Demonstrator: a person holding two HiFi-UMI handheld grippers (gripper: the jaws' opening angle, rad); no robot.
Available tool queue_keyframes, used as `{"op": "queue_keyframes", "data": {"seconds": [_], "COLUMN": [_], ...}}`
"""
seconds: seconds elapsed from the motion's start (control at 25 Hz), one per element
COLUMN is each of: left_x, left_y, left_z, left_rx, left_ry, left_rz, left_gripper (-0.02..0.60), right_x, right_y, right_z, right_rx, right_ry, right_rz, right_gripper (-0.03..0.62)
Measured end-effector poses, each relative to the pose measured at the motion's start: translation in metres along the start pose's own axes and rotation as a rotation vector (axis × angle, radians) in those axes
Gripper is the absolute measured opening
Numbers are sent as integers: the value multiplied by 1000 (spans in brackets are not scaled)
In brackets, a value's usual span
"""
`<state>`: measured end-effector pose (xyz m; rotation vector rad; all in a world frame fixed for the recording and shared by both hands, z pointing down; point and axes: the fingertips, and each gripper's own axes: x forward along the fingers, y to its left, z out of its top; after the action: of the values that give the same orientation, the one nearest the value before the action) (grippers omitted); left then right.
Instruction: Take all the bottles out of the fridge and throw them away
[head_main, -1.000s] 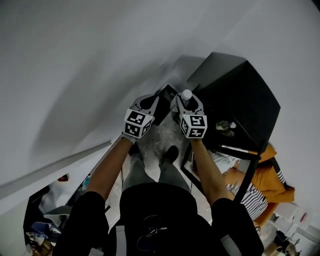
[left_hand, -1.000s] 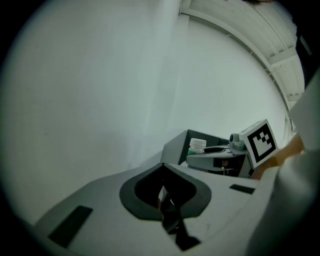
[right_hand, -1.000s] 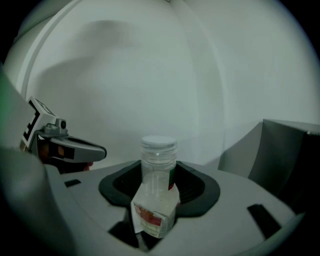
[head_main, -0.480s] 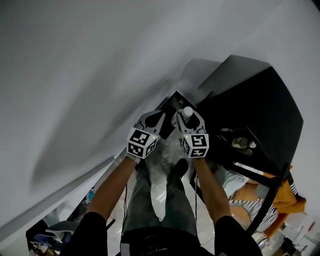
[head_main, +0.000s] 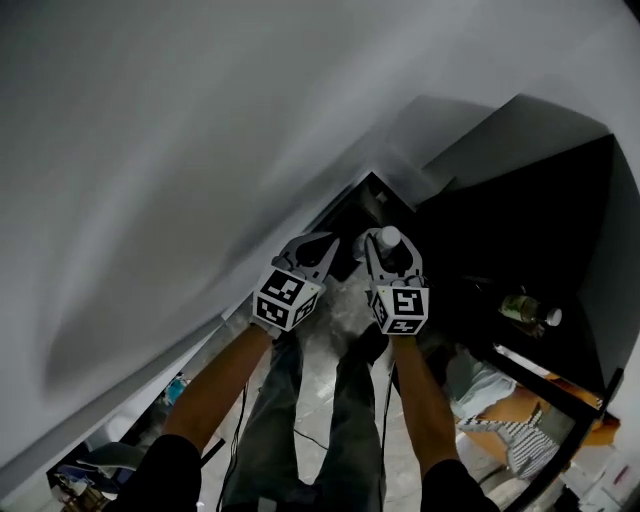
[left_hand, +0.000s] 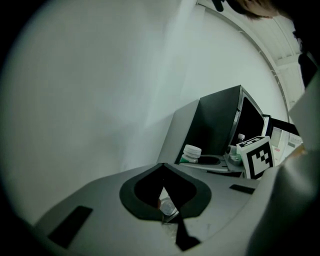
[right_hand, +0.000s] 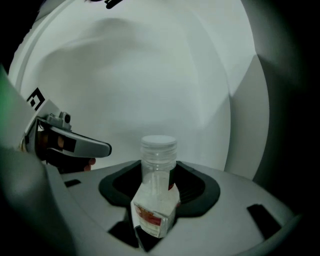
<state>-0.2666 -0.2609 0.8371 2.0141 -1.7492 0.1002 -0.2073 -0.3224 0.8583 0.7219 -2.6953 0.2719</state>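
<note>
- Ahead, we see a black fridge (head_main: 545, 215) open on the right, with a spare bottle (head_main: 527, 310) tilted at its open front. A dark container (head_main: 362, 205) sits against the white wall beyond the jaws.
- Only the left gripper view gives us a green-label bottle (left_hand: 191, 153) on a ledge by the fridge. Only the head view gives us our legs and the marble floor (head_main: 325, 330).
- On the right gripper (head_main: 393, 256) the jaws pinch a clear bottle (head_main: 390, 238), upright, white cap on top.
- On the left gripper (head_main: 322, 243) the jaws are pressed together, empty, just beside the right one.
</note>
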Motion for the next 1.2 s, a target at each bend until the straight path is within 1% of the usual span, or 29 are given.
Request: {"op": "queue_keyframes", "data": {"seconds": [0.16, 0.44, 0.6, 0.76, 0.92, 1.08, 1.2], "left_x": [7, 0, -1, 5, 12, 14, 12], "left_y": [7, 17, 27, 36, 43, 47, 44], "left_z": [-33, -62, -82, -95, -108, -116, -114], "left_rx": [-11, -25, -20, 14, 32, 37, 39], "left_ry": [26, 44, 45, 18, -13, -22, -17], "left_rz": [-1, 6, 14, 20, 31, 37, 31], "left_gripper": [-2, -2, -2, -2, -2, -2, -2], "right_x": [5, 24, 42, 64, 78, 83, 80], "right_y": [1, 3, 4, -2, -8, -11, -9], "right_z": [-37, -96, -132, -170, -209, -231, -231], "right_rx": [3, 24, 42, 52, 49, 51, 59], "right_ry": [25, 102, 126, 138, 161, 191, 203], "right_rz": [-3, -22, -28, -31, -39, -47, -41], "right_gripper": [207, 207, 207, 207, 207, 207, 207]}}
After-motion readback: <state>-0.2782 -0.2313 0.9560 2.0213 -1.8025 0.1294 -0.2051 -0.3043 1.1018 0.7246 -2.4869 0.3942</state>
